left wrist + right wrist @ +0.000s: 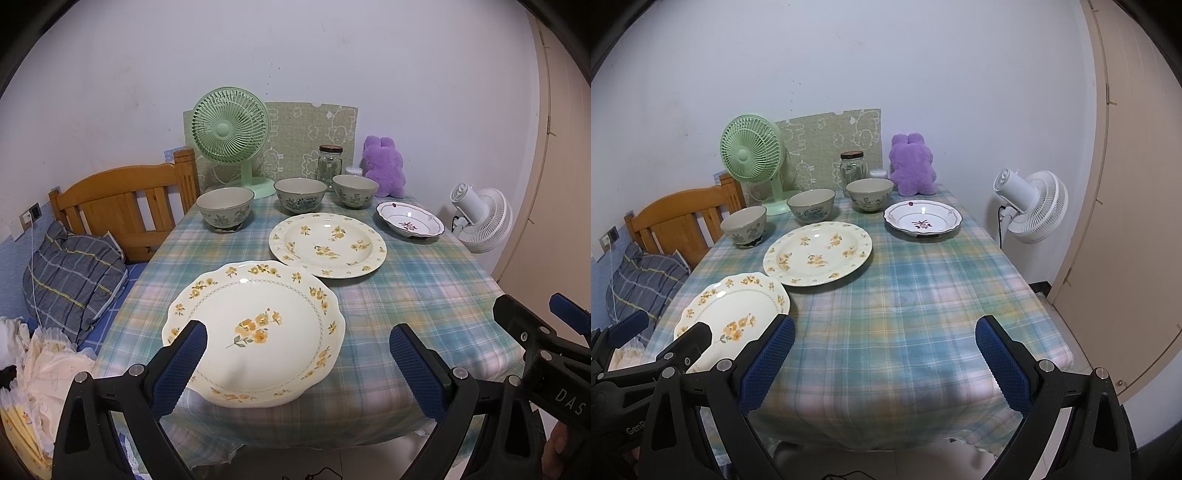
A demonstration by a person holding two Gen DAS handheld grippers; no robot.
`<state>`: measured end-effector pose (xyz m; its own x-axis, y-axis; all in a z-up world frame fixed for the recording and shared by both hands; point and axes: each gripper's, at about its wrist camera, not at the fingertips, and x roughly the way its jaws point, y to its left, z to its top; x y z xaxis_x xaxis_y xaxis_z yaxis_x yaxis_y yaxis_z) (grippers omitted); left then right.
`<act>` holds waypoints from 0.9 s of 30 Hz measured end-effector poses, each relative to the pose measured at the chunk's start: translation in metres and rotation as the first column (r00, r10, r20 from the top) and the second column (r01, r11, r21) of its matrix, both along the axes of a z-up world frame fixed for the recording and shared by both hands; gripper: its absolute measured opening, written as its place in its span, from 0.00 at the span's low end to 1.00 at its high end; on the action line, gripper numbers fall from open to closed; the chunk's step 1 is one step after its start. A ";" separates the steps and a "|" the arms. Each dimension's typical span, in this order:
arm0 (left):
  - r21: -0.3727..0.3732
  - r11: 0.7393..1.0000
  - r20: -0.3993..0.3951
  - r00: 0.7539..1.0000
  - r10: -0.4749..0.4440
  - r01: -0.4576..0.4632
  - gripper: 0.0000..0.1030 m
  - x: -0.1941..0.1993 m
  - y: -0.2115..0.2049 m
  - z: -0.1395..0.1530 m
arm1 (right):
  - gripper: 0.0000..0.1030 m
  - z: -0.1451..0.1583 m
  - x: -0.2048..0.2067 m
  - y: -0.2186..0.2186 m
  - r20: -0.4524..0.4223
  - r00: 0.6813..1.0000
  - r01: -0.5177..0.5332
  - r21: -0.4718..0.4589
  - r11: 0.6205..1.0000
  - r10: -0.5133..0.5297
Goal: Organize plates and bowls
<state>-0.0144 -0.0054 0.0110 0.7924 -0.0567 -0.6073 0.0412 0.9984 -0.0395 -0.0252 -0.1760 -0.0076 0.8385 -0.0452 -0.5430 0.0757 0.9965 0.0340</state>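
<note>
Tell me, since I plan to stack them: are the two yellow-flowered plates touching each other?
Apart. The right wrist view shows tablecloth between scalloped plate and round plate.

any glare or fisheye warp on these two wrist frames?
Left wrist: small glare spots on the round floral plate, door frame bowed, dark corner vignette. Right wrist: glare dot in the white dish, door edge curved; both sharp.

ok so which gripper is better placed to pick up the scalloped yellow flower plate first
Left. The left gripper is open and already lined up with the scalloped plate at the table's near edge. The right gripper faces bare tablecloth.
</note>
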 end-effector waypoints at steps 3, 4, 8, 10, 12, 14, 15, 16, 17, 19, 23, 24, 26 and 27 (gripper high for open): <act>0.000 1.000 0.000 1.000 0.001 -0.001 0.97 -0.001 0.001 0.000 | 0.96 0.000 -0.001 -0.001 -0.001 1.000 -0.003 0.002 1.000 0.003; 0.000 1.000 0.000 1.000 0.001 -0.001 0.97 -0.001 0.000 0.000 | 0.96 0.000 0.000 -0.001 0.000 1.000 -0.003 0.001 1.000 0.003; 0.002 1.000 0.000 1.000 0.004 -0.004 0.96 -0.002 0.001 0.001 | 0.96 -0.001 -0.001 -0.001 0.000 1.000 -0.003 0.001 1.000 0.003; 0.002 1.000 -0.002 1.000 0.009 -0.009 0.96 -0.002 0.002 0.001 | 0.96 -0.001 0.000 -0.001 -0.002 1.000 -0.006 0.002 1.000 0.006; 0.003 1.000 -0.003 1.000 0.014 -0.014 0.96 -0.002 0.004 0.001 | 0.96 0.000 0.000 -0.002 -0.006 1.000 -0.011 0.002 1.000 0.011; 0.006 1.000 -0.002 1.000 0.018 -0.018 0.96 -0.002 0.003 0.001 | 0.96 0.000 0.001 -0.002 -0.010 1.000 -0.018 0.003 1.000 0.018; 0.007 1.000 -0.002 1.000 0.025 -0.025 0.96 -0.001 0.004 0.002 | 0.96 -0.001 0.002 -0.003 -0.012 1.000 -0.024 0.005 1.000 0.024; 0.008 1.000 -0.003 1.000 0.029 -0.029 0.96 0.000 0.004 0.002 | 0.96 -0.001 0.003 -0.002 -0.017 0.999 -0.031 0.007 0.999 0.031; 0.009 0.999 -0.003 1.000 0.031 -0.031 0.95 0.001 0.003 0.002 | 0.96 -0.002 0.004 -0.002 -0.021 0.999 -0.037 0.008 0.999 0.037; 0.014 0.999 -0.006 0.999 0.034 -0.034 0.95 0.004 0.003 0.001 | 0.96 -0.004 0.008 -0.003 -0.027 0.999 -0.043 0.011 0.999 0.043; 0.031 0.999 -0.013 0.999 0.045 -0.044 0.92 0.008 0.005 0.001 | 0.96 -0.005 0.014 -0.002 -0.035 0.998 -0.041 0.031 0.999 0.042; 0.036 0.998 -0.015 0.998 0.053 -0.052 0.92 0.011 0.009 0.002 | 0.96 -0.005 0.018 0.000 -0.038 0.998 -0.042 0.037 0.998 0.043; 0.041 0.997 -0.024 0.997 0.067 -0.066 0.91 0.016 0.013 0.001 | 0.96 -0.005 0.023 0.005 -0.044 0.998 -0.047 0.042 0.998 0.049; 0.043 0.997 -0.029 0.997 0.072 -0.071 0.91 0.018 0.014 0.000 | 0.96 -0.006 0.027 0.008 -0.049 0.997 -0.050 0.044 0.998 0.052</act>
